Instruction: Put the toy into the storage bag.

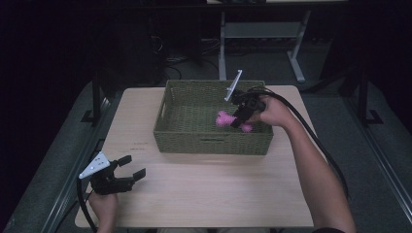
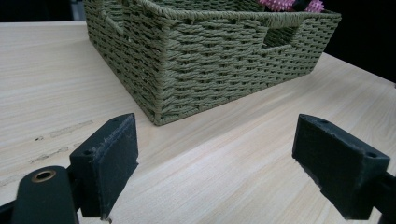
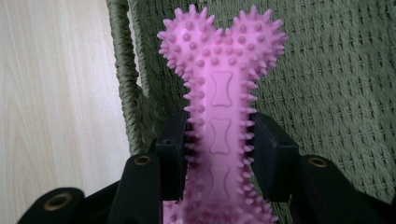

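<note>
My right jaws are clamped on the shaft of a pink spiked bone toy (image 3: 219, 116), one pad on each side, holding it over the inside of the green woven basket (image 1: 204, 141) near its right end. My right gripper (image 1: 239, 119) dips into the basket from above. My left gripper (image 1: 127, 171) rests near the counter's (image 1: 209, 194) front left corner, jaws apart and empty. The toy looks like light, springy rubber; its nubs should give good purchase. I judge the narrow middle the best place to grip, since the knobbed ends are wider and likelier to slip.
</note>
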The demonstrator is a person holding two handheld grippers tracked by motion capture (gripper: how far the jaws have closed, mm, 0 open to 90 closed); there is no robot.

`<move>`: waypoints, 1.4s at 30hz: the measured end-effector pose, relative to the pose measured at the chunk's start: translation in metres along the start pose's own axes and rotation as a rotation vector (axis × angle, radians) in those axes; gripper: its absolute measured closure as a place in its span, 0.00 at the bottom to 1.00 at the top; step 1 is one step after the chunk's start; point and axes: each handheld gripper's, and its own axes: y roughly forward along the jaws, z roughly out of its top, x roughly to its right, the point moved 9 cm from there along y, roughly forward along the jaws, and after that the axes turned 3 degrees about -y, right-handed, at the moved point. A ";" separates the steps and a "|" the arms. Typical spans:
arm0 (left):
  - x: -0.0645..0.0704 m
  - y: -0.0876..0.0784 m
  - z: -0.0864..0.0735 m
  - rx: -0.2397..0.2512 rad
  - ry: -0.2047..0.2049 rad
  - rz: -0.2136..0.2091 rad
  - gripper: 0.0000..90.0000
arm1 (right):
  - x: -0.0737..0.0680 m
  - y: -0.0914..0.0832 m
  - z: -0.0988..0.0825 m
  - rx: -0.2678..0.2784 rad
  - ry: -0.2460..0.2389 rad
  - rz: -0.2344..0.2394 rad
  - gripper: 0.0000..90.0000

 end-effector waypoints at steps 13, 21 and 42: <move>0.000 -0.001 0.000 0.001 0.000 0.002 0.15 | 0.003 0.015 -0.006 -0.005 0.022 0.021 0.65; 0.000 -0.001 0.000 0.001 0.001 0.000 0.15 | 0.005 0.025 -0.011 -0.024 0.030 0.032 0.65; 0.000 0.002 0.000 0.000 -0.005 0.000 0.15 | 0.005 0.043 -0.018 -0.033 0.061 0.055 0.64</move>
